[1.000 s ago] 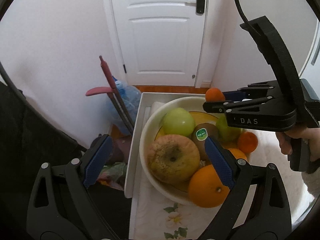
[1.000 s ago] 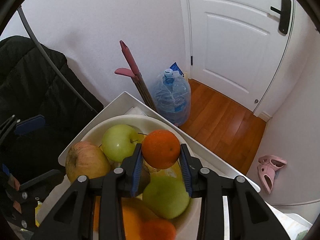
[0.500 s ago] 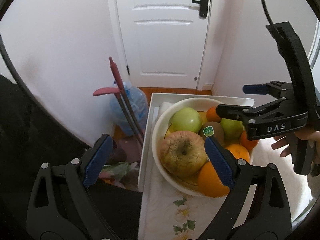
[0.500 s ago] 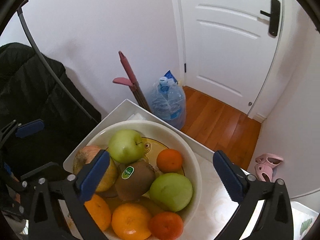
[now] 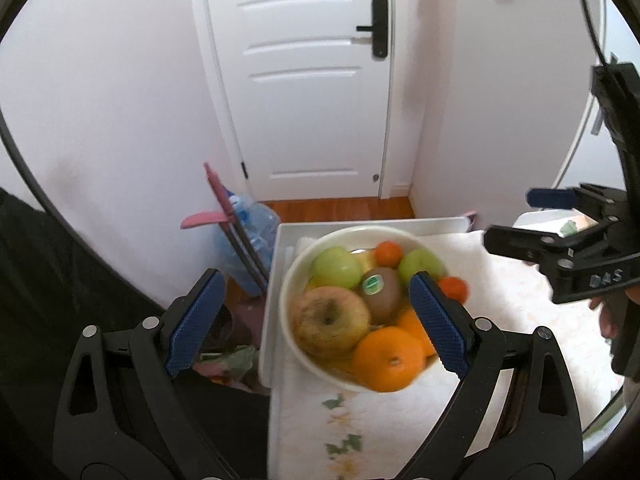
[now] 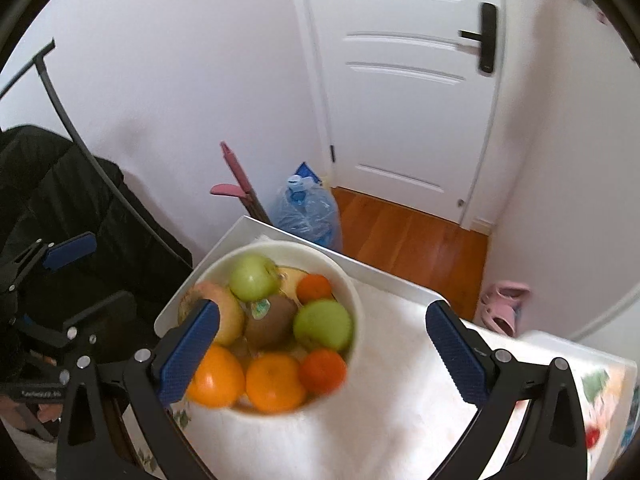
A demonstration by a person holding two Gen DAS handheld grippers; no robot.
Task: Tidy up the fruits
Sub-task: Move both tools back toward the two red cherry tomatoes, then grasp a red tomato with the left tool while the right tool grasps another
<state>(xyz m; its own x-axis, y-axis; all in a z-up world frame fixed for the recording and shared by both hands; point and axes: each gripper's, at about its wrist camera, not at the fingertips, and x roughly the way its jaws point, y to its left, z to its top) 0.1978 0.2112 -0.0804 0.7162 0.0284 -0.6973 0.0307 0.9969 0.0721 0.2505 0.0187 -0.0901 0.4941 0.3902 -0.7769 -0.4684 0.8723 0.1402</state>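
Above the white bowl [image 6: 352, 304] heaped with fruits [image 6: 276, 320] near the table's [image 6: 400, 360] corner, right gripper [image 6: 320, 352] and left gripper [image 5: 312, 316] both gape wide and empty, presumably clearing room for the next pick.
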